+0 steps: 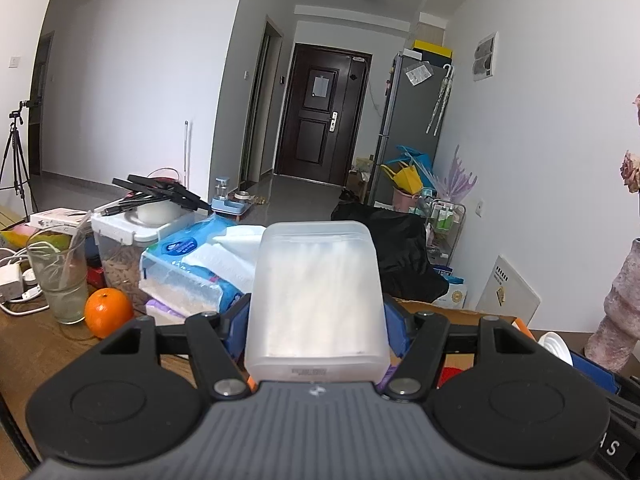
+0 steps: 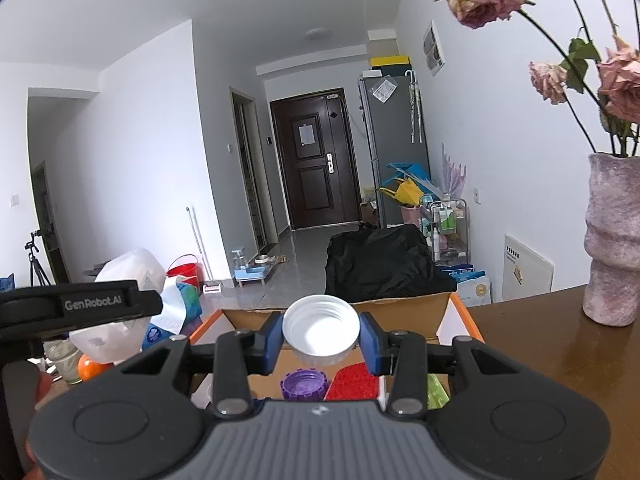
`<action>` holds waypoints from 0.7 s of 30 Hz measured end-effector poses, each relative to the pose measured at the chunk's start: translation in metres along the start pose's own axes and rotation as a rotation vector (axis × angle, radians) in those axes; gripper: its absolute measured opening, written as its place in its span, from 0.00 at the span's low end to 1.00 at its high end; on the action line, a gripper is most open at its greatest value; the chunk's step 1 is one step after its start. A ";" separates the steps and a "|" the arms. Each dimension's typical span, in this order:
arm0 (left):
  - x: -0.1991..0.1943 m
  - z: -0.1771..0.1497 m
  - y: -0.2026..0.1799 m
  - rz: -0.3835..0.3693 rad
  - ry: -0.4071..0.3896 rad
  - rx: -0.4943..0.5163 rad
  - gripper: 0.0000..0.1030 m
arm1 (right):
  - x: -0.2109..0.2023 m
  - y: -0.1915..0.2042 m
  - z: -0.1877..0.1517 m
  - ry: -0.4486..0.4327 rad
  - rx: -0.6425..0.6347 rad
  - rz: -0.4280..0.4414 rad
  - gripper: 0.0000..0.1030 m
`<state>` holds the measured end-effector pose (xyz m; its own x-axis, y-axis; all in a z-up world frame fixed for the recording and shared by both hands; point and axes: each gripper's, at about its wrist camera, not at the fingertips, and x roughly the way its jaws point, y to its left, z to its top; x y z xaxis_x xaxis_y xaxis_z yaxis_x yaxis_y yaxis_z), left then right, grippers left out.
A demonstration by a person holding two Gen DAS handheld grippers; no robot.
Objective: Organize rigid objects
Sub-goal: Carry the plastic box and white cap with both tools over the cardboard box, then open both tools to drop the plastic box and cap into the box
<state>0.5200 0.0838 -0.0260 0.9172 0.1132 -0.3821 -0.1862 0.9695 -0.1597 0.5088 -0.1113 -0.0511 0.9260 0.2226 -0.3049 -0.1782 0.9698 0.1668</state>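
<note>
Both grippers are loaded. Left gripper has its blue pads pressed against the flanks of a frosted plastic box, jaws partly spread to take its width; the box stands upright and fills the middle of that view. Right gripper is closed to a narrow gap on a white screw cap, open side facing the camera.

Below the cap, at about six o'clock, an open cardboard box with an orange edge holds a purple cap, a red pad and something green; that looks like the sorting bin, and the cap hangs above it.

Risks, as I judge them: the frosted box is smooth and tall, held low on its sides, so a quick swing could tip it out of the pads. The cap is gripped across a ribbed rim and could pop free and roll.

Outward, a brown wooden table carries a textured vase of dried roses at three o'clock, near enough to knock. At nine o'clock in the left view sit an orange, a glass and tissue packs. A dark door closes the hallway at twelve.
</note>
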 end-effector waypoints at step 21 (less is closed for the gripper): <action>0.056 -0.010 -0.014 0.003 0.057 0.075 0.64 | 0.054 -0.001 0.001 0.093 -0.022 -0.028 0.38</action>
<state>0.5705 0.0748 -0.0541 0.8946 0.1054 -0.4342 -0.1598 0.9830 -0.0906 0.5597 -0.1001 -0.0669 0.8958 0.2031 -0.3953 -0.1611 0.9774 0.1370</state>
